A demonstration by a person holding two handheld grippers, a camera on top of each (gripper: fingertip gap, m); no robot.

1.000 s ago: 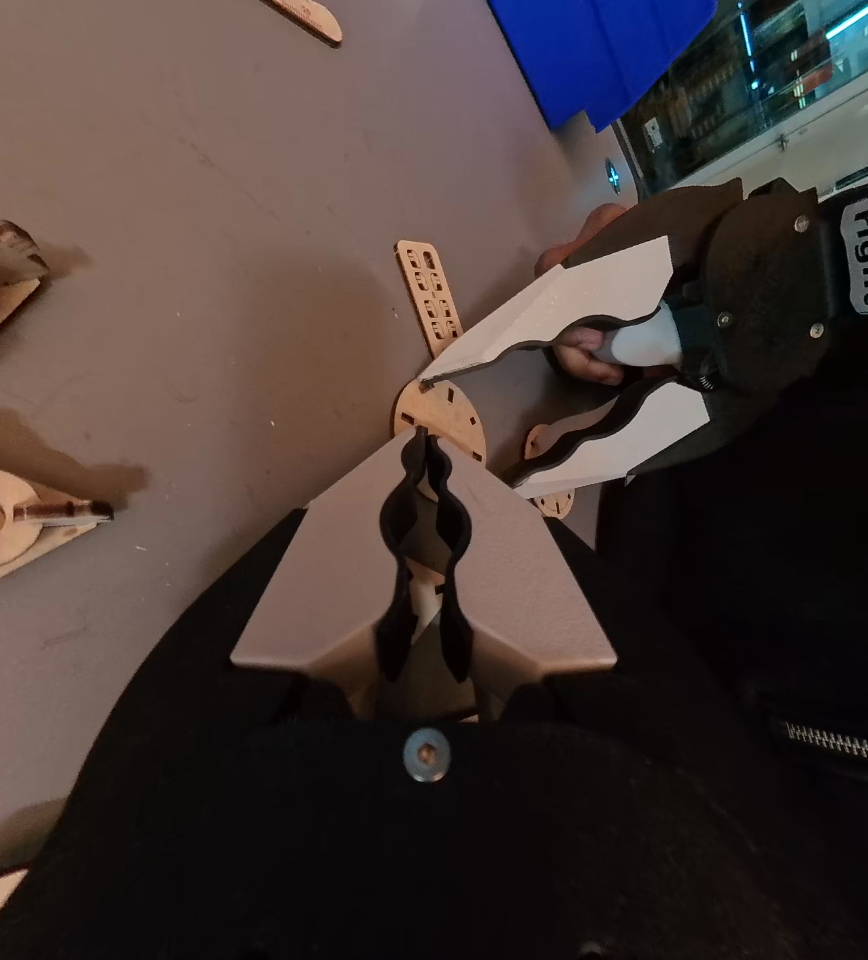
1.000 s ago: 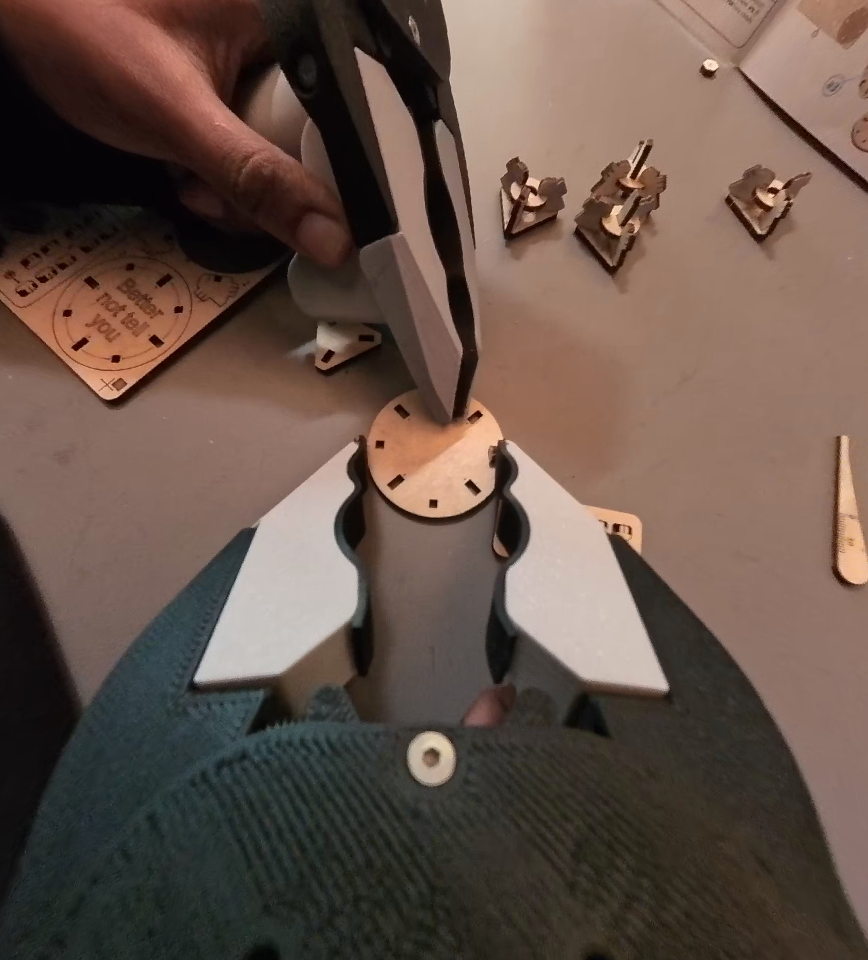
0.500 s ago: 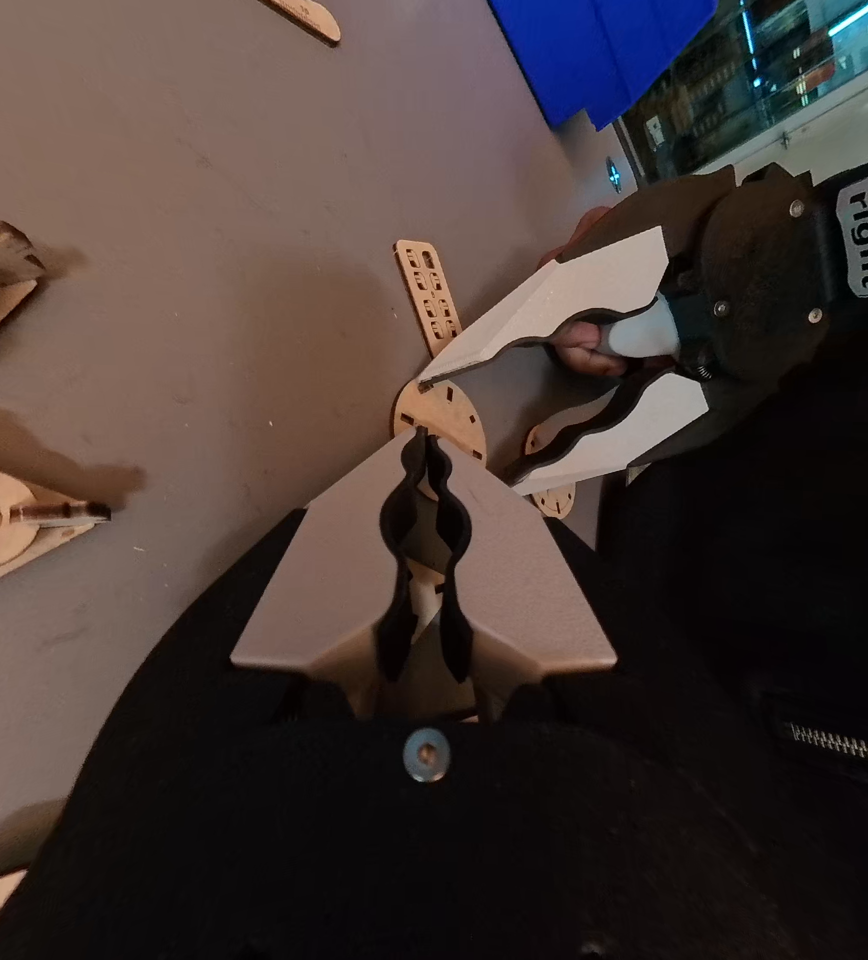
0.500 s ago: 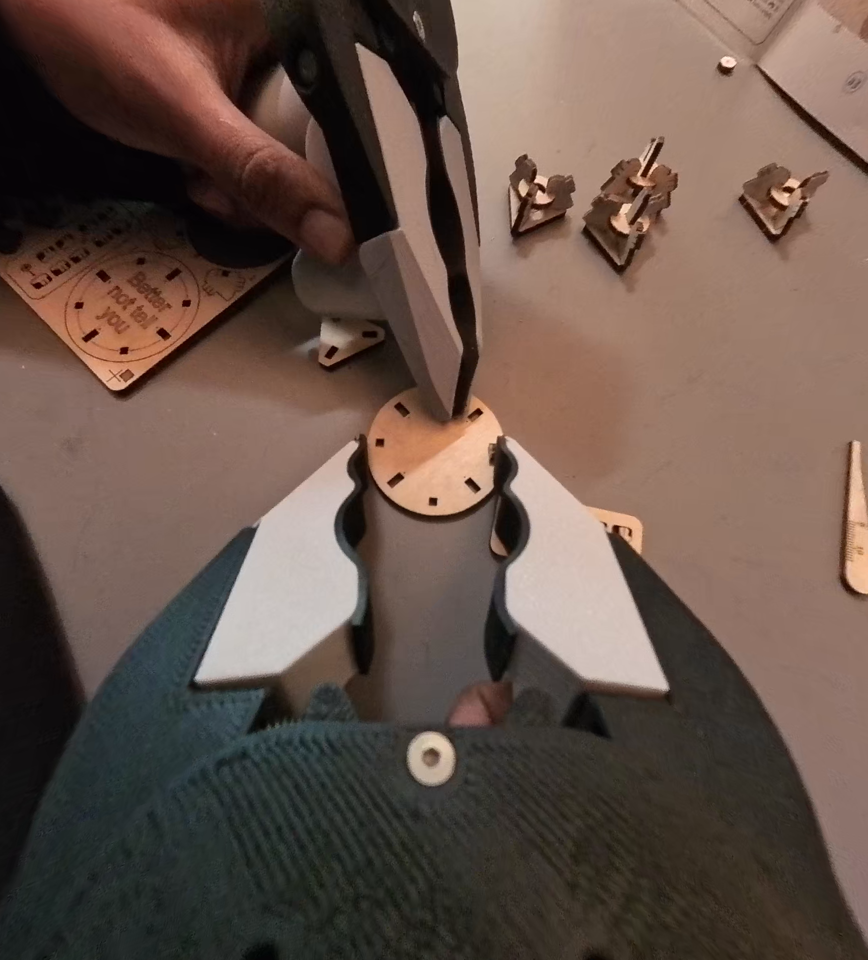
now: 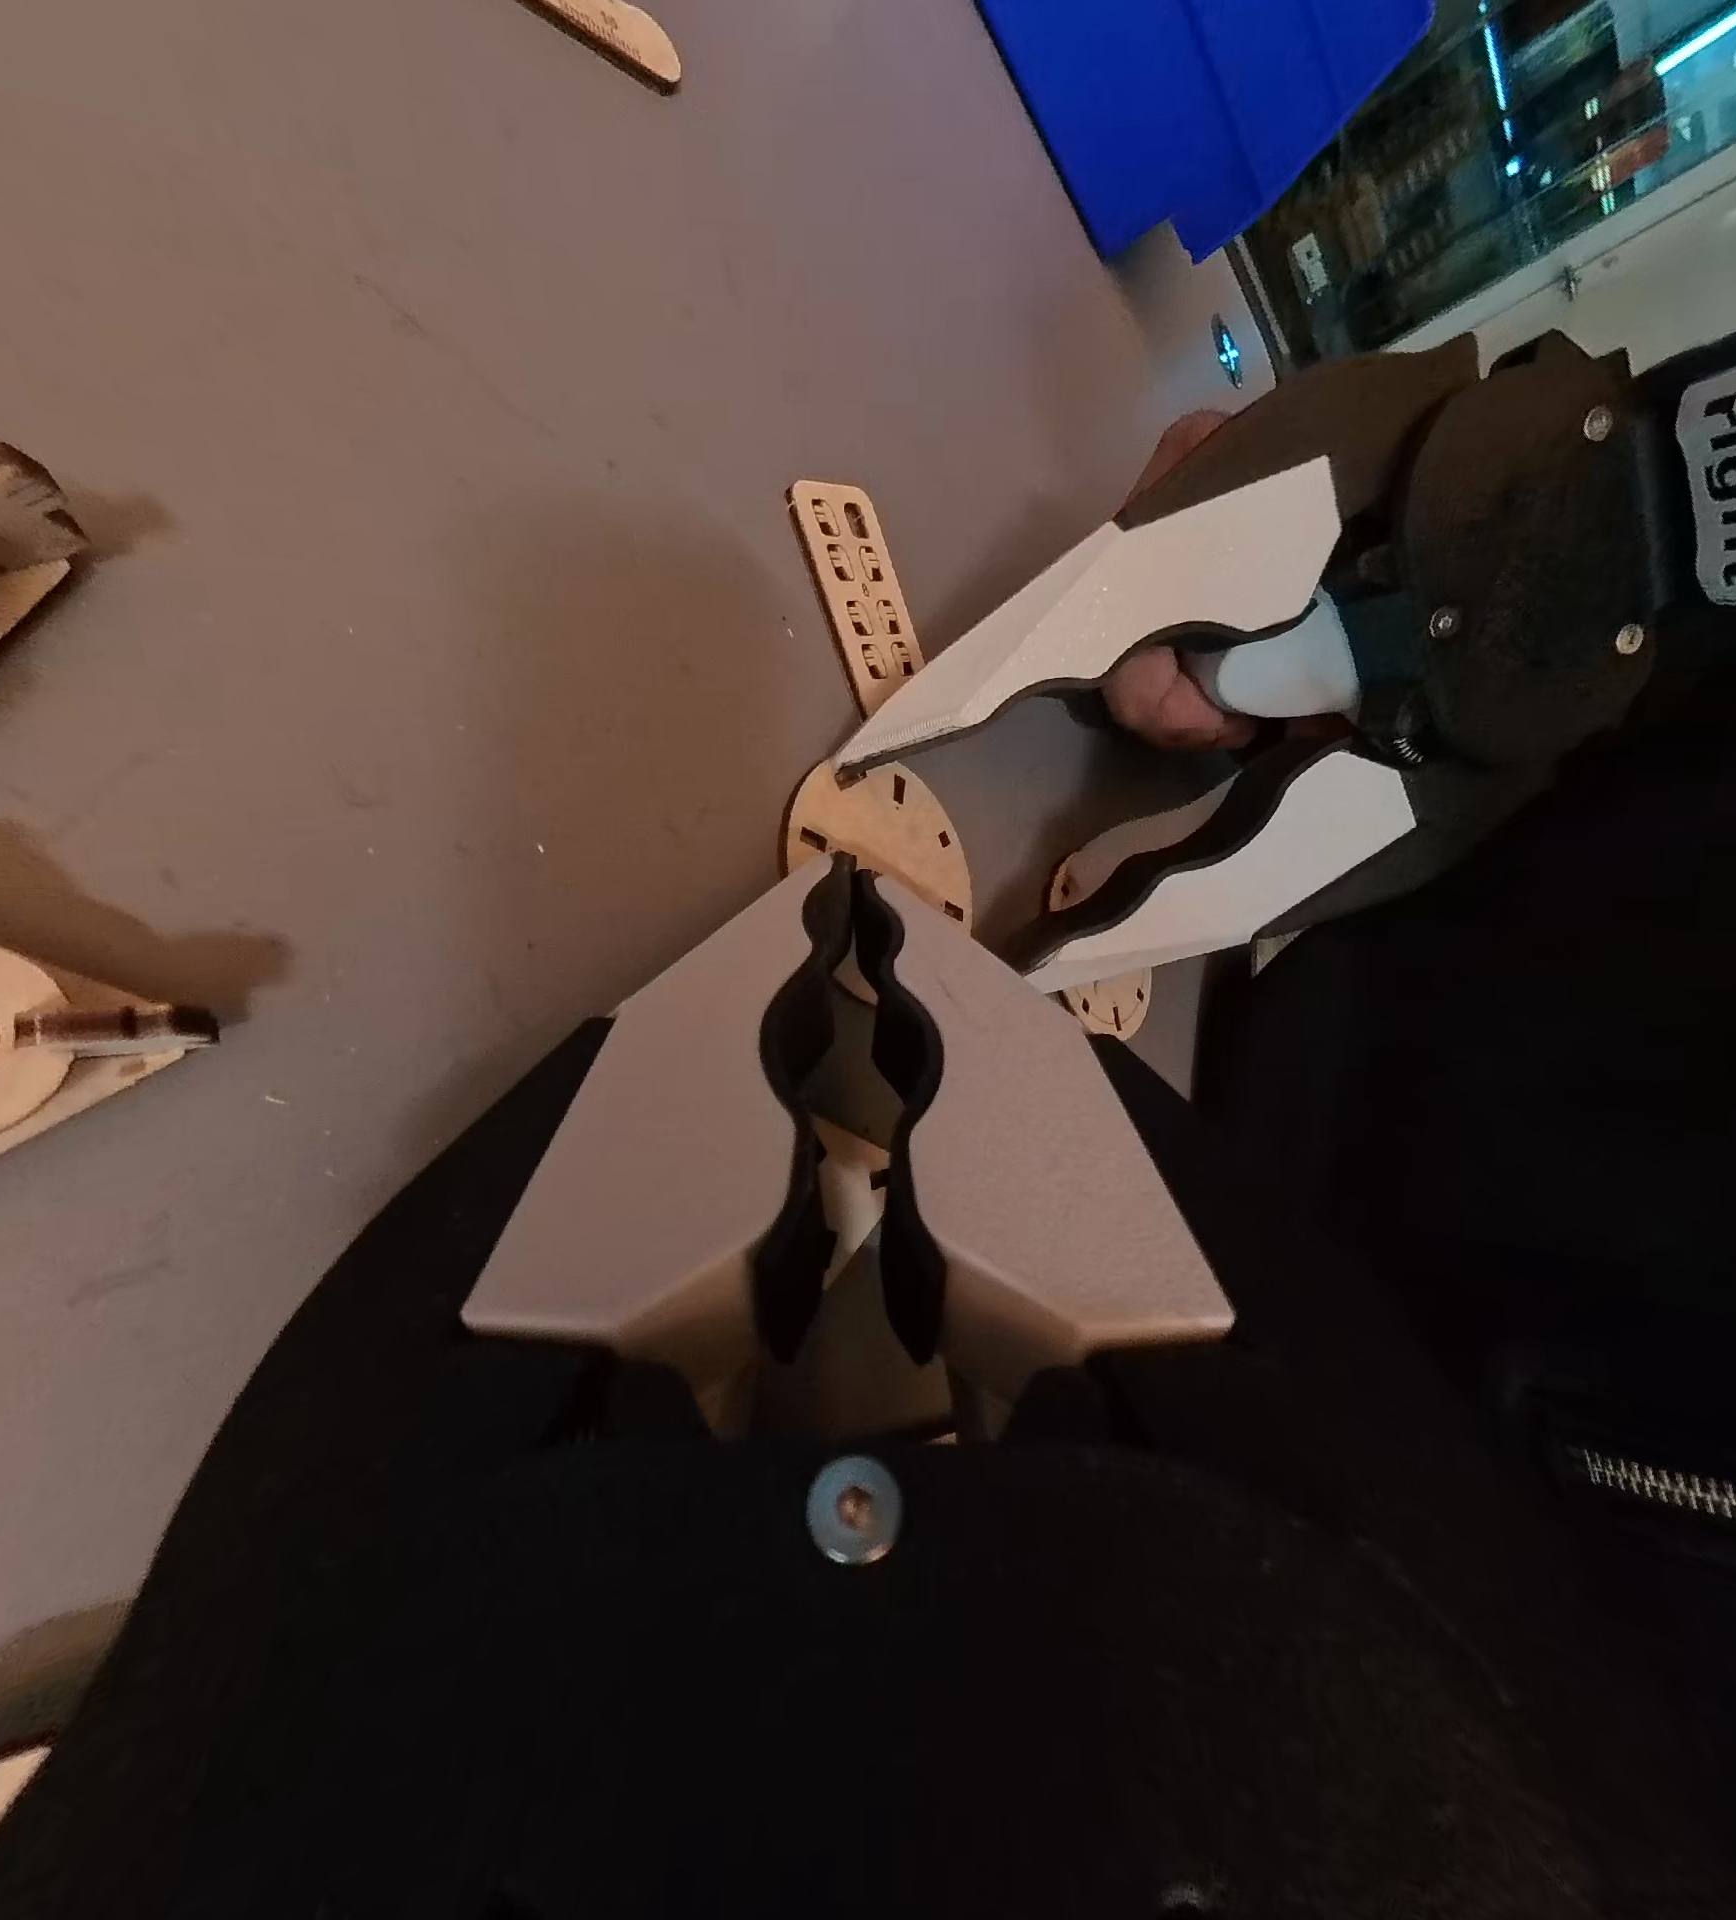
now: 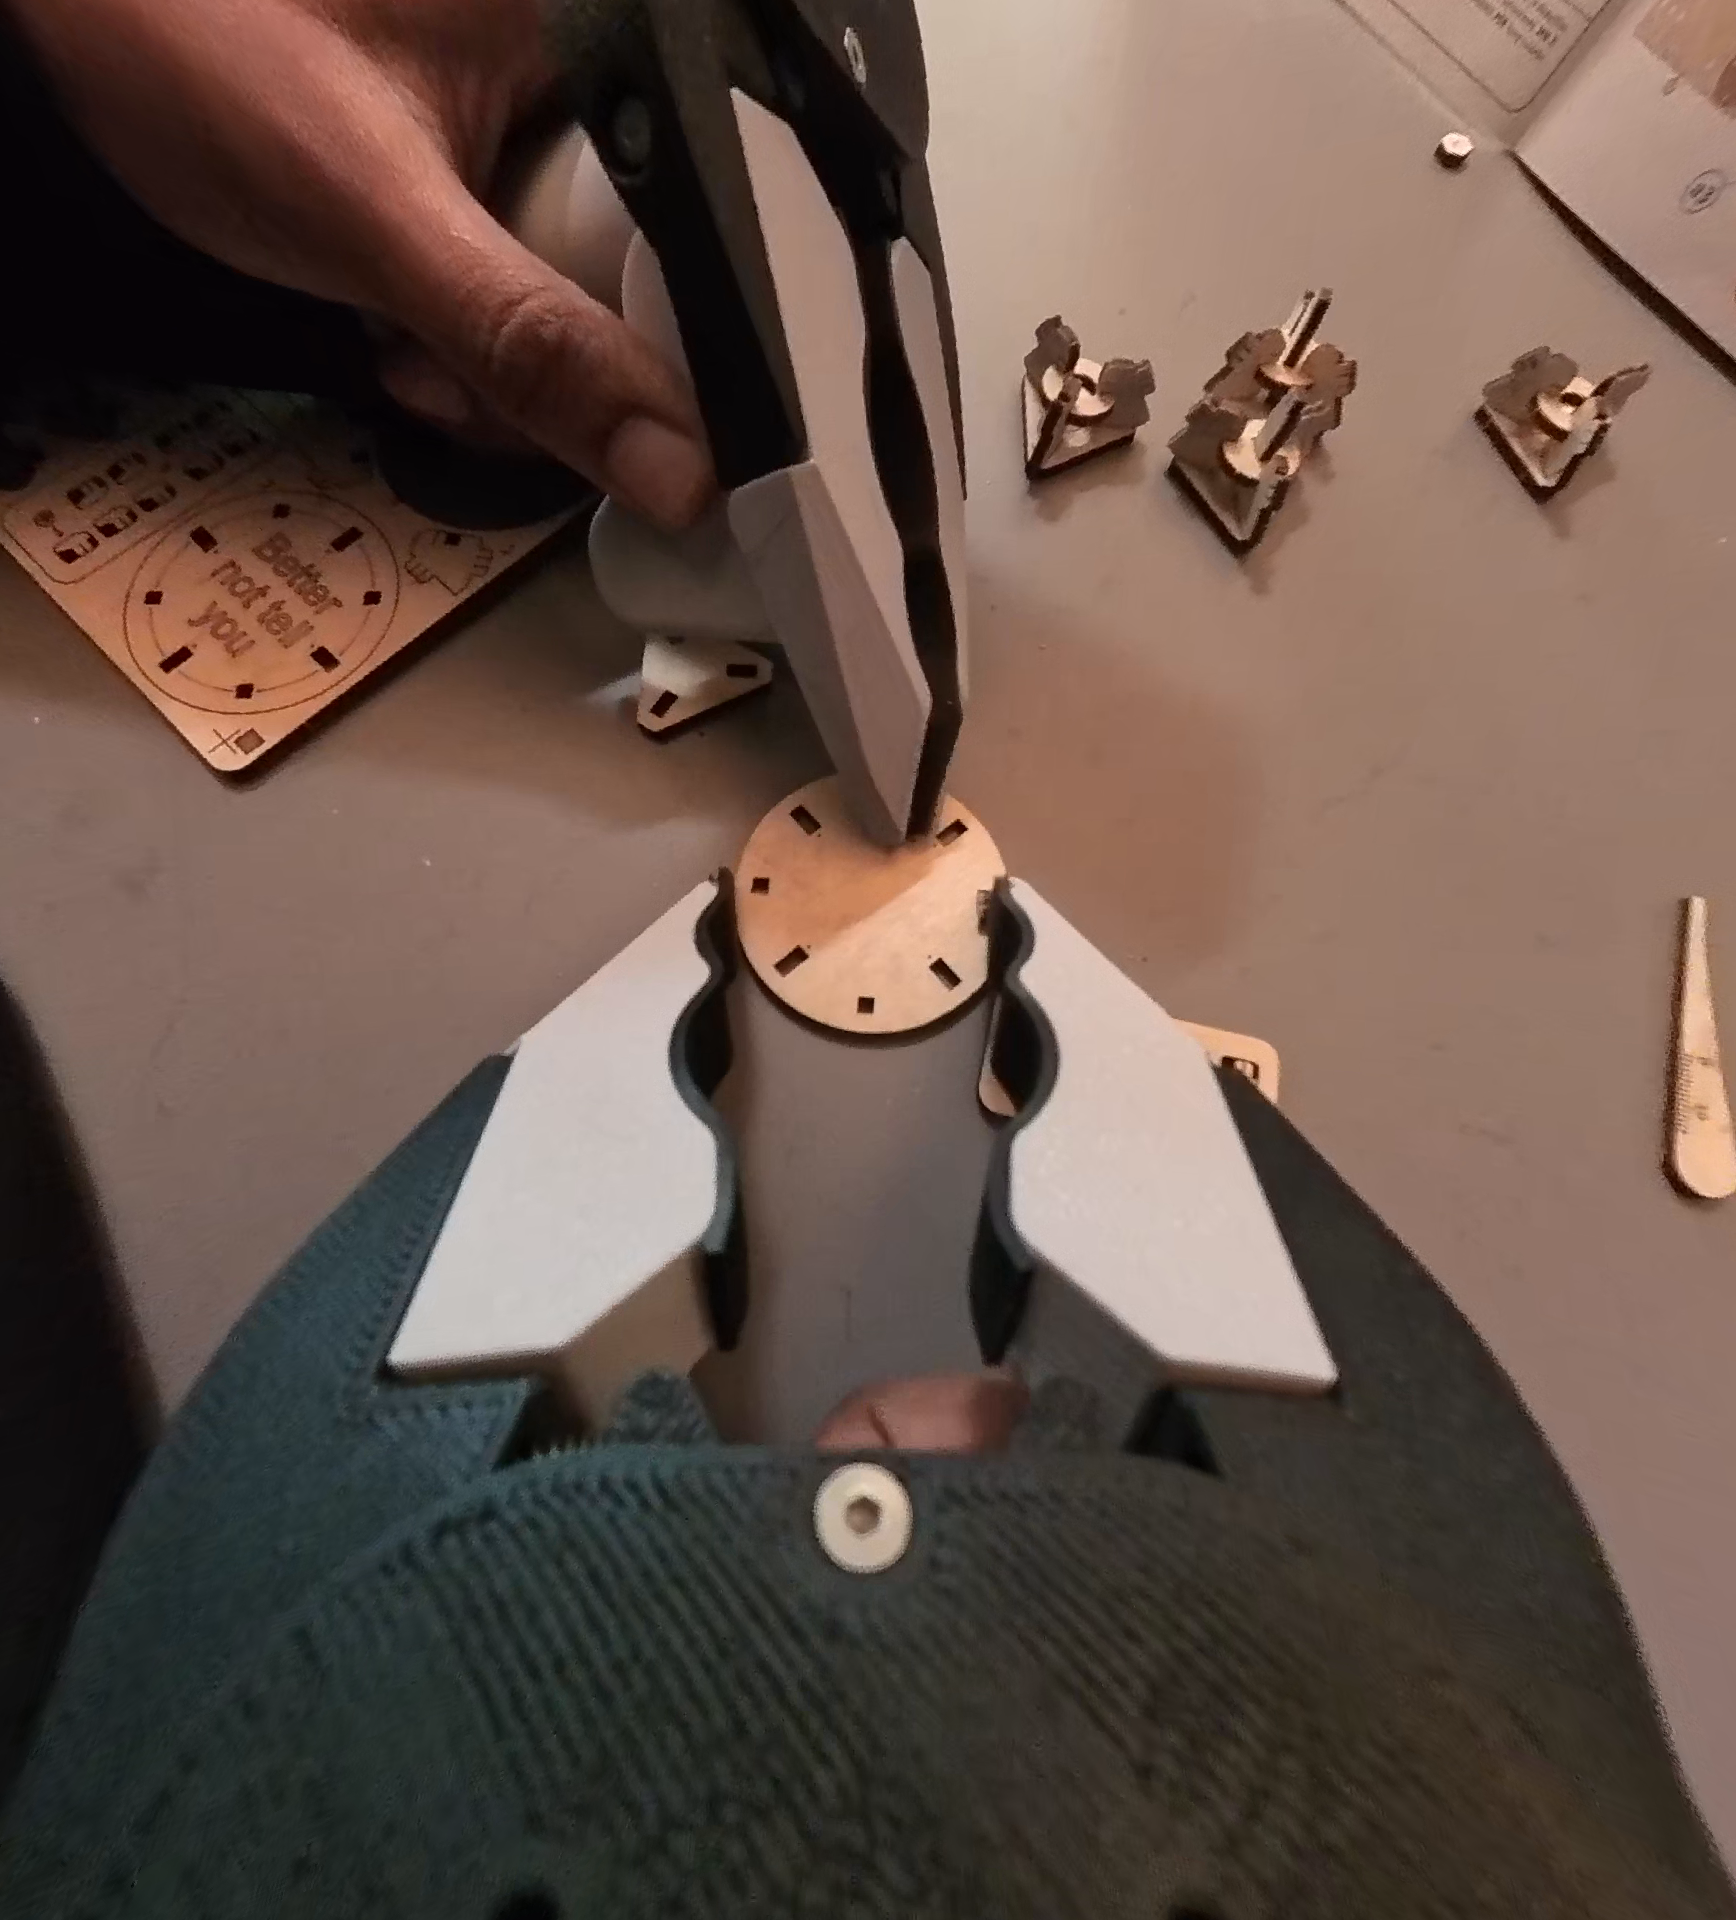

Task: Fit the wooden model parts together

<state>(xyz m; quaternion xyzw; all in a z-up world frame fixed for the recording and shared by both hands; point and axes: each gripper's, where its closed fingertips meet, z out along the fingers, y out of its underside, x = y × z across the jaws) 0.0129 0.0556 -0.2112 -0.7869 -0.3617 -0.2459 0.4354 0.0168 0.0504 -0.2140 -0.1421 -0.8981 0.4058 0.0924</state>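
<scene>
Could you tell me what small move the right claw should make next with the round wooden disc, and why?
Probably squeeze a little and lift. The right claw already brackets the wooden disc at its two edges, while the shut left claw presses its tip down on the disc's far part, pinning it flat on the table.

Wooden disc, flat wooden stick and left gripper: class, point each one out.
Wooden disc (image 6: 869, 940): right wrist view, bare centre of its face.
Wooden stick (image 6: 1703, 1081): right wrist view, mid-length.
Left gripper (image 6: 908, 826): right wrist view, closed fingertips on the disc.
</scene>
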